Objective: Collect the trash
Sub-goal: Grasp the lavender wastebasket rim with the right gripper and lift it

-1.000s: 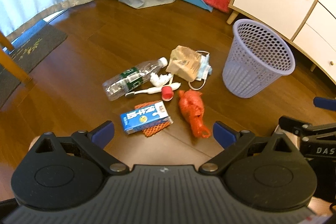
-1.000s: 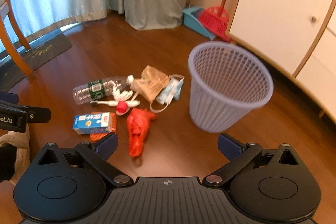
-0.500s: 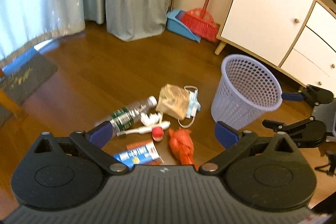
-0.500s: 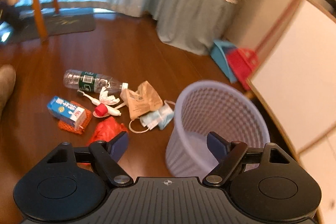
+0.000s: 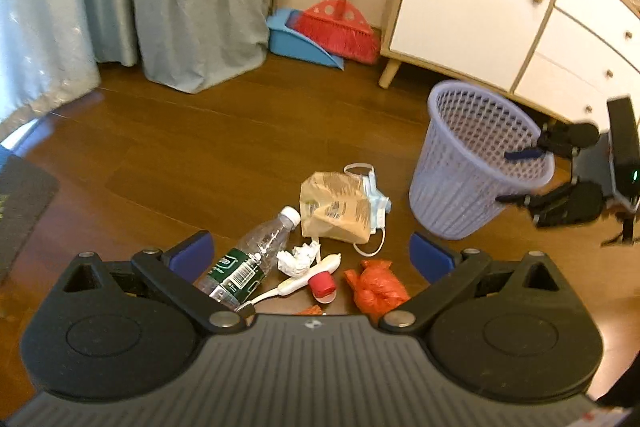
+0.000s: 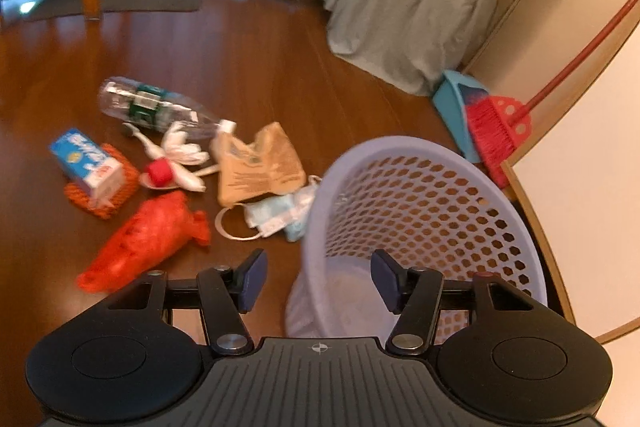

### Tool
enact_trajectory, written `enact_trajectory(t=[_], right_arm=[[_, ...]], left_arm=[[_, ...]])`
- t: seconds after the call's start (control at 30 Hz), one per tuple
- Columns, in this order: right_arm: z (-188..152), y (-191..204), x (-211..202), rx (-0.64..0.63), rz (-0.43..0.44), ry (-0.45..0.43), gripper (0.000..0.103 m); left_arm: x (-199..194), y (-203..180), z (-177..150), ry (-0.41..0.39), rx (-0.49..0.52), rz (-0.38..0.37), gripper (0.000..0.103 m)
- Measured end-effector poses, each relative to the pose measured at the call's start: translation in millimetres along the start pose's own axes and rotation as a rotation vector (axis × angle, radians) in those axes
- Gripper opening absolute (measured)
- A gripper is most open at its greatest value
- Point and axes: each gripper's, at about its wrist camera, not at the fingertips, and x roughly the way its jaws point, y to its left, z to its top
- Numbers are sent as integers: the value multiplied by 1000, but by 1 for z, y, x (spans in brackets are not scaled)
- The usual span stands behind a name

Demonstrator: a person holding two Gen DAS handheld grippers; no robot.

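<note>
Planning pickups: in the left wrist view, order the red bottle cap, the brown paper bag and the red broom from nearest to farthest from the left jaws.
1. red bottle cap, just ahead, centre.
2. brown paper bag, farther forward, mid-floor.
3. red broom, by the far wall.

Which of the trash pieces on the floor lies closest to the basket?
The crumpled blue face mask, half tucked under the brown paper bag, lies right against the basket; the red plastic bag and milk carton lie farther left.

My left gripper (image 5: 310, 253) hangs with jaws spread wide and empty; my right gripper (image 6: 318, 277) is parted too, holding nothing
</note>
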Motion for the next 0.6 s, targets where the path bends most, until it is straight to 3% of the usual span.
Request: enact_trajectory(t=[0.13, 0.3, 0.47, 0.53, 0.6], right_arm=[[-3, -5, 19, 83, -1, -31, 45], [-5, 3, 37, 75, -10, -44, 35], [-7, 0, 44, 58, 4, -49, 28], [-8, -3, 44, 85, 27, -49, 28], [-9, -2, 46, 91, 24, -56, 25]], left_arm=[[29, 12, -21, -25, 5, -13, 101], [46, 15, -46, -56, -46, -34, 101], [44, 11, -60, -111, -77, -19, 101], [39, 14, -64, -107, -130, -11, 101], [39, 15, -68, -86, -118, -11, 101]])
